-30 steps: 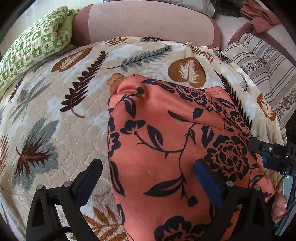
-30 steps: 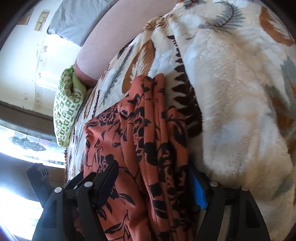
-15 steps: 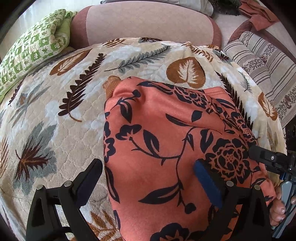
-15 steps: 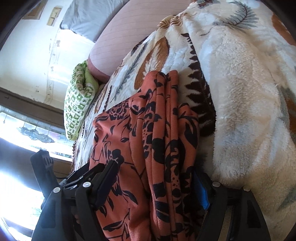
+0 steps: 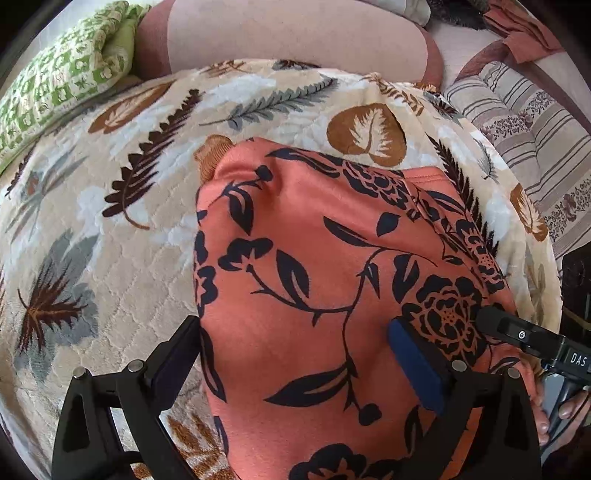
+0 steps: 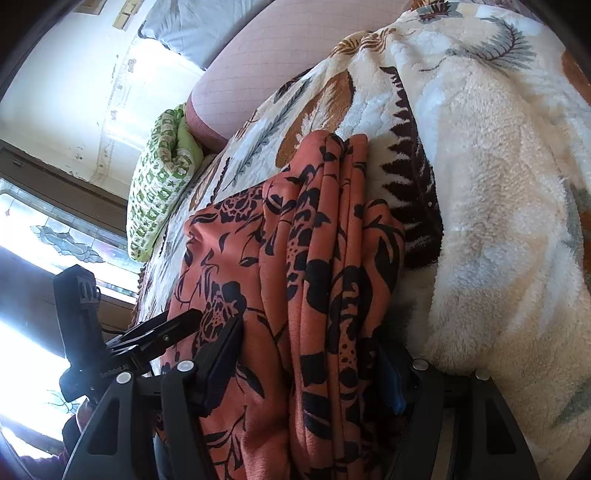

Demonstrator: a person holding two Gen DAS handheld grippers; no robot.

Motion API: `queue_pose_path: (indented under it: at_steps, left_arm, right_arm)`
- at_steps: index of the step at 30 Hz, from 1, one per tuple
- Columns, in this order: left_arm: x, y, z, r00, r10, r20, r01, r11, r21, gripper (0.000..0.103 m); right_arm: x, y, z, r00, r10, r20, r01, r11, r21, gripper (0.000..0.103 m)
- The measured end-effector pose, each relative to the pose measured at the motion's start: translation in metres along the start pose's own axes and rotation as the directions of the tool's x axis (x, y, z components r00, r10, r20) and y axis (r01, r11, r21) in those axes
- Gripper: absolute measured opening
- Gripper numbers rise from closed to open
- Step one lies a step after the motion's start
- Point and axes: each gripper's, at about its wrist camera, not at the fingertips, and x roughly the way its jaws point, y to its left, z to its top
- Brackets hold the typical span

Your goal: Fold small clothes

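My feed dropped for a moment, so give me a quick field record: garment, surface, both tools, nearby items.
garment: orange floral cloth, folded, layers stacked at its side edge
surface: leaf-print blanket
left tool: wide open, straddling the cloth's near part
right tool: jaws closing around the stacked layers
nearby: green patterned pillow, pink bolster, striped cushion

Black plastic left tool (image 5: 295, 354), silver screws, one blue pad; black right tool (image 6: 314, 354) alike, lettered "DAS".
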Motion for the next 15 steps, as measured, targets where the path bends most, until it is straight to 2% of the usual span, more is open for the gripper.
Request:
queue_pose_path:
  at_steps: [6, 9, 11, 13, 15]
  left_arm:
    - [0.003, 0.002, 0.007, 0.998, -0.051, -0.039, 0.049, 0.998, -0.035, 0.098]
    - [0.002, 0.010, 0.010, 0.995, -0.086, -0.049, 0.082, 0.994, -0.075, 0.089]
    - [-0.003, 0.017, 0.011, 0.994, -0.101, -0.036, 0.096, 0.989, -0.110, 0.076]
    - [-0.005, 0.021, 0.010, 0.994, -0.111, -0.022, 0.107, 0.986, -0.124, 0.072]
    - [-0.004, 0.023, 0.008, 0.992, -0.122, -0.018, 0.118, 0.985, -0.125, 0.074]
  right_arm:
    - [0.000, 0.001, 0.001, 1.000, -0.007, -0.004, 0.007, 1.000, -0.003, 0.069]
    - [0.000, 0.007, 0.002, 1.000, -0.002, -0.012, 0.002, 1.000, 0.000, 0.068]
    - [0.000, 0.012, 0.002, 1.000, 0.004, -0.014, -0.004, 1.000, 0.008, 0.064]
    - [-0.001, 0.020, 0.003, 1.000, -0.026, -0.016, 0.026, 1.000, -0.017, 0.063]
    - [0.001, 0.026, 0.003, 0.999, -0.029, -0.025, 0.029, 0.999, -0.032, 0.063]
